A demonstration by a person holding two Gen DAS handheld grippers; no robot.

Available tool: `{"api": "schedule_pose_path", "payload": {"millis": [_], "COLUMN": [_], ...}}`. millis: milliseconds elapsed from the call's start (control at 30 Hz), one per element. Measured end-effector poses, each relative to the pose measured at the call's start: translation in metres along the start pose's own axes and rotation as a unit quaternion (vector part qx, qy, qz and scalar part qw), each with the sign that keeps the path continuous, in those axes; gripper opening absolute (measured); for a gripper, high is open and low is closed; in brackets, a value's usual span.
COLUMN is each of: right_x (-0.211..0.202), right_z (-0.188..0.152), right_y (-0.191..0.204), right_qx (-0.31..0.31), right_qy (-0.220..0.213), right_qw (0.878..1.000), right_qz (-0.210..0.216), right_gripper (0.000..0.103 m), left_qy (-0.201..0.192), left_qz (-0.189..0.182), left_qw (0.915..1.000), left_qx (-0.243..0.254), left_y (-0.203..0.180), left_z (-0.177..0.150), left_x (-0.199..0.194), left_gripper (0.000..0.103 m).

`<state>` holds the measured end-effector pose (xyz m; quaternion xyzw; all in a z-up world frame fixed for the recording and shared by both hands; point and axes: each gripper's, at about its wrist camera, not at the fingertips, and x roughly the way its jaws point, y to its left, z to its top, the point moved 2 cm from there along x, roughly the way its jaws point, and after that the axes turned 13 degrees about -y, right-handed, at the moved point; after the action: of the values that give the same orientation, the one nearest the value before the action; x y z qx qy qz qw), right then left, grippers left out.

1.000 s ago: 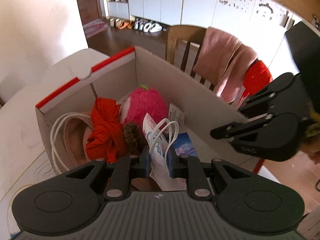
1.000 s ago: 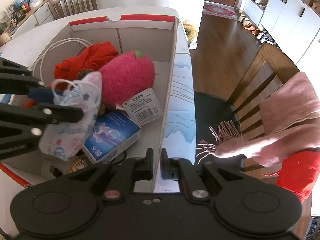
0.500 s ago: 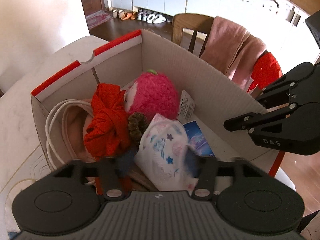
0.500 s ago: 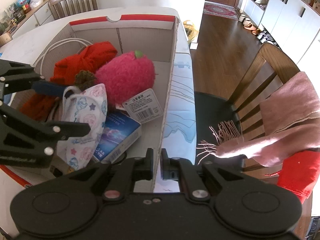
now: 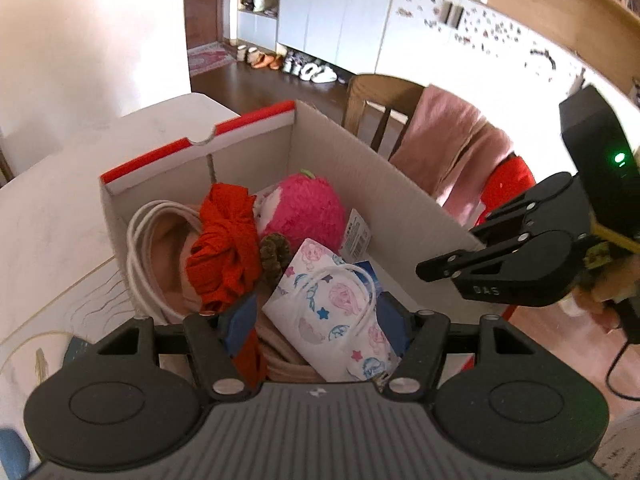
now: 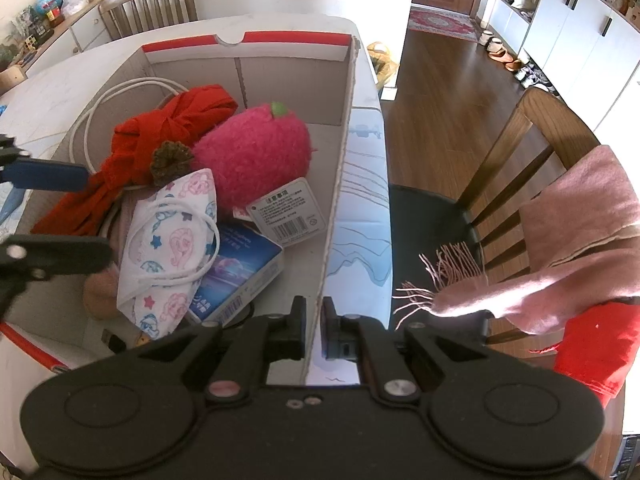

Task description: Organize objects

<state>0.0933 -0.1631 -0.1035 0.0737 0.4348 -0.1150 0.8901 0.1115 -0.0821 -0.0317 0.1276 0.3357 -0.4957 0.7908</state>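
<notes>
**Box filled, mask let go**

Left wrist view: the cardboard box holds a pink plush, red cloth, white cable and the printed mask. The left gripper has just been opening; the mask lies loose between its fingers.

Right wrist view: the right gripper is clenched on the box wall. A chair with a pink scarf stands beside.

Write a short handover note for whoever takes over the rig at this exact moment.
Left tongs: open, jaws just opened, nothing gripped; printed face mask lies loose below them.
Right tongs: shut on the cardboard box side wall, steadying it.
In the box: mask on the blue packet, pink plush, red cloth, white cable.
Done: mask dropped in.
Left: no loose items in view; check the table.
</notes>
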Motion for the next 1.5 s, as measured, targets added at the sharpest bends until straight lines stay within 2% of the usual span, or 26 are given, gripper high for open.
{"api": "schedule_pose_path", "payload": {"millis": [333,667,767,933,1000,1067,1200,1333,1433,1500], "right_x": [-0.019,-0.061,-0.068,-0.083,-0.090,-0.097,-0.111,-0.122,-0.131,-0.137], "right_z": [0.001,0.004,0.003,0.001,0.001,0.001,-0.001,-0.007,-0.014,-0.018], "right_y": [-0.002,-0.002,0.003,0.013,0.018,0.024,0.034,0.042,0.047,0.051], "right_qx": [-0.003,-0.027,-0.040,-0.041,-0.041,-0.037,-0.017,-0.011,-0.003,-0.001], "right_qy": [-0.019,-0.090,-0.105,-0.126,-0.138,-0.147,-0.163,-0.176,-0.187,-0.197], "right_qw": [1.000,0.995,0.993,0.990,0.988,0.987,0.985,0.983,0.981,0.979], "right_qz": [0.010,0.028,0.043,0.058,0.060,0.062,0.062,0.054,0.052,0.051], "right_gripper": [0.009,0.016,0.027,0.033,0.039,0.043,0.054,0.062,0.067,0.077], "left_qy": [-0.038,-0.077,-0.093,-0.103,-0.108,-0.113,-0.109,-0.115,-0.120,-0.124], "left_qz": [0.028,0.076,0.082,0.091,0.091,0.090,0.082,0.075,0.068,0.071], "left_qw": [0.9983,0.9909,0.9875,0.9842,0.9839,0.9841,0.9865,0.9872,0.9866,0.9861], "left_qx": [-0.033,-0.079,-0.097,-0.112,-0.110,-0.104,-0.091,-0.081,-0.087,-0.085], "left_y": [0.005,0.006,0.005,0.000,-0.002,-0.002,-0.003,-0.004,-0.002,-0.002], "left_z": [-0.003,-0.019,-0.025,-0.033,-0.034,-0.034,-0.036,-0.038,-0.039,-0.041], "left_x": [-0.040,-0.062,-0.067,-0.069,-0.073,-0.077,-0.087,-0.100,-0.109,-0.114], "left_gripper": [0.070,0.074,0.074,0.074,0.075,0.084,0.086,0.102,0.103,0.103]}}
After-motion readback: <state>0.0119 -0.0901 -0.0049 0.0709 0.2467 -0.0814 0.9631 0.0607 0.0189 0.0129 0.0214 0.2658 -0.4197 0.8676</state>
